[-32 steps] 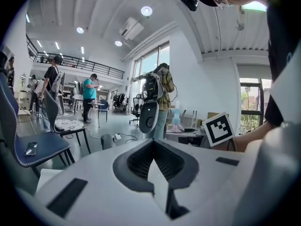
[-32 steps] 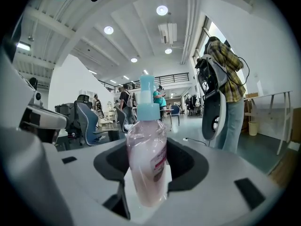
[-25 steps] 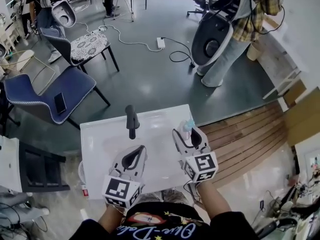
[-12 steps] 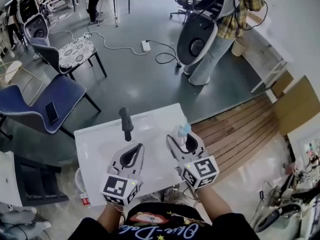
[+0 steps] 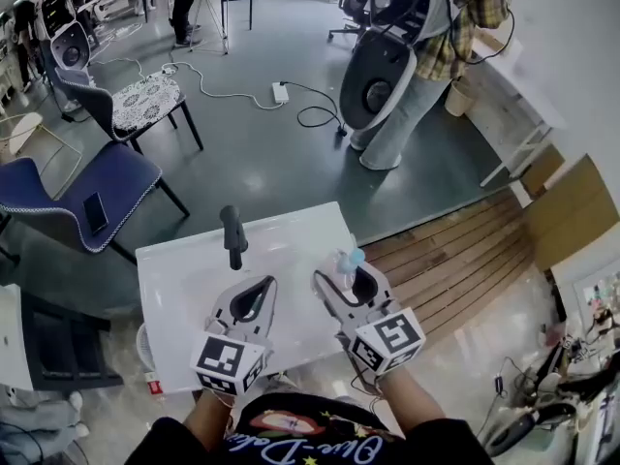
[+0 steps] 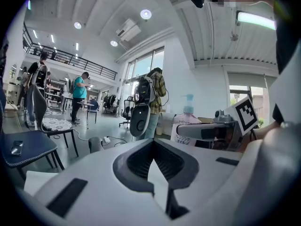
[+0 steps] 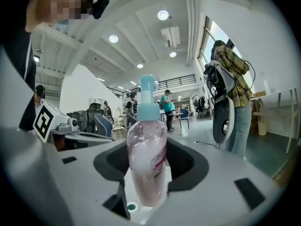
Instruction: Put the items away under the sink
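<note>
Compared with a second ago, both grippers and the white counter [image 5: 184, 279] are sitting slightly further left in the head view. The right gripper [image 5: 344, 271] is appearing a touch nearer the camera. Its fingers [image 7: 221, 173] are clamping the lower body of a clear pump bottle [image 7: 146, 149] of pinkish liquid with a pale blue pump. They are holding it upright above the counter's right side, to the right of the black faucet [image 5: 231, 237]. The left gripper [image 5: 263, 287] is hovering beside it, fingers closed together on nothing.

The likely risk is that the tall, smooth bottle is being held low. Tilting it toward the cupboard below could let it pivot or slip, or knock its pump against the counter edge.

Its label is seeming to read "softymo" in the left gripper view; the lines beneath are too small to read.
</note>
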Available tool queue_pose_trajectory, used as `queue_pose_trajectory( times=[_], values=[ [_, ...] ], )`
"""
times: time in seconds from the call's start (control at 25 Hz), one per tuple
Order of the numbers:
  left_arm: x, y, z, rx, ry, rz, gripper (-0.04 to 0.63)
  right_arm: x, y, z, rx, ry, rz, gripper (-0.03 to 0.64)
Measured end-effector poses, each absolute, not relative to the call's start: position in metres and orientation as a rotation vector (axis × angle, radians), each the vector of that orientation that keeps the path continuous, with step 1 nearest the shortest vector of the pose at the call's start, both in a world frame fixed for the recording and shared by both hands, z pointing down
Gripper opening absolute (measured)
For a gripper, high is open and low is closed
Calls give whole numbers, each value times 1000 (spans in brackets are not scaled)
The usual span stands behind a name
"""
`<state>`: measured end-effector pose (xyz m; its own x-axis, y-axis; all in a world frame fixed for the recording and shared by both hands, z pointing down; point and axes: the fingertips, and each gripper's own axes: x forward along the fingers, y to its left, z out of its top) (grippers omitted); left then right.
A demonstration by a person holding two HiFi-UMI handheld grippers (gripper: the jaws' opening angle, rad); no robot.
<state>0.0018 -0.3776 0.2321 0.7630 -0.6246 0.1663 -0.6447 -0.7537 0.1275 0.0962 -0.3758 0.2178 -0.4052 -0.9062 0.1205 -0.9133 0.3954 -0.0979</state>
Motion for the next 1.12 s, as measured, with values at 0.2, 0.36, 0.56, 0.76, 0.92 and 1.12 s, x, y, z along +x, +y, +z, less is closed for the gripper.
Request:
queue_pose_trajectory(
  times=[0.2,0.36,0.56,0.76,0.92,1.12],
  values=[
    [18,-360,230,2776,-1025,162,6,106,-358,214,1633,-2593,203,221],
    [24,-346,228,2768,-1053,162,6,110,-346,213,1598,-2618,202,221],
    [31,-328,224,2762,-1102,161,6,114,-330,210,1550,-2654,192,221],
    [38,-308,220,2761,-1138,166,6,120,-313,205,1515,-2687,180,221],
    [45,-295,216,2760,-1170,176,6,125,-303,202,1489,-2712,178,221],
    [53,-279,215,2764,-1196,181,6,132,-287,200,1466,-2741,167,221]
  ],
)
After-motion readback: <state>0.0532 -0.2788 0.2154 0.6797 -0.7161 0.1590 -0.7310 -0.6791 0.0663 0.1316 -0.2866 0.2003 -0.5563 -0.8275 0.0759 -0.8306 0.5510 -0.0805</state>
